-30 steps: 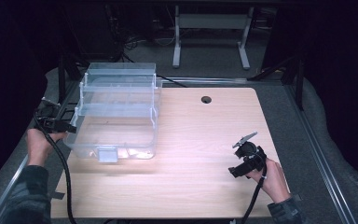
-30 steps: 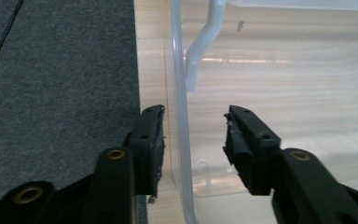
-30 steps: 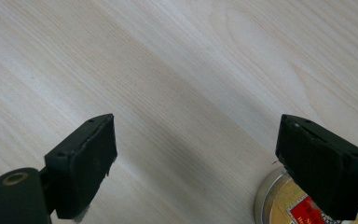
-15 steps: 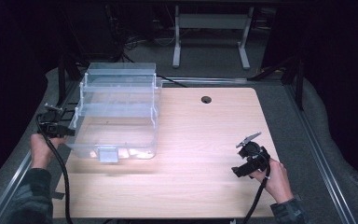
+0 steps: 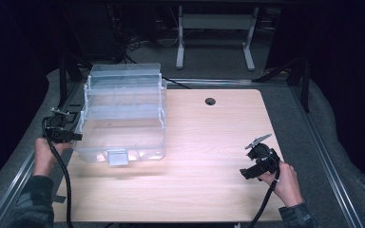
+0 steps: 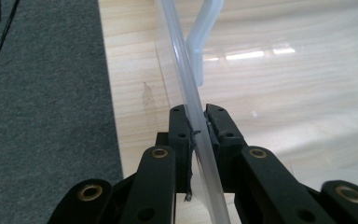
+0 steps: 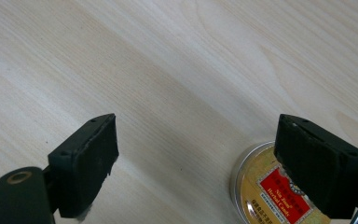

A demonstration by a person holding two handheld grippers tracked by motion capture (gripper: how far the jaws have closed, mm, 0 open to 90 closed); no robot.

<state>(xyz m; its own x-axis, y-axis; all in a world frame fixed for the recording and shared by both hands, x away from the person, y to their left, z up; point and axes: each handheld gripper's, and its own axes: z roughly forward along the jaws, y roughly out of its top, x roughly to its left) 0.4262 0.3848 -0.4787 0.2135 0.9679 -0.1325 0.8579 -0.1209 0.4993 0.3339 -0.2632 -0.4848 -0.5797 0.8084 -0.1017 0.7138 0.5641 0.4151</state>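
The left gripper point(image 6: 199, 122) is pinched on the thin left wall of the clear plastic drawer box point(image 5: 123, 114), its jaws having just closed with that wall between them; in the left gripper view the wall runs as a slanted translucent strip from the jaws up to the top centre of the frame. In the high view this gripper point(image 5: 66, 134) sits at the left table edge point(image 5: 76, 166), the box standing upright at the upper left of the wooden top with its long axis running away from the person. To its right lies broad bare wood. The right gripper point(image 7: 196, 163) hovers spread wide at the lower right point(image 5: 259, 161), beside a small round tin point(image 7: 261, 186) whose red label's small print cannot be read
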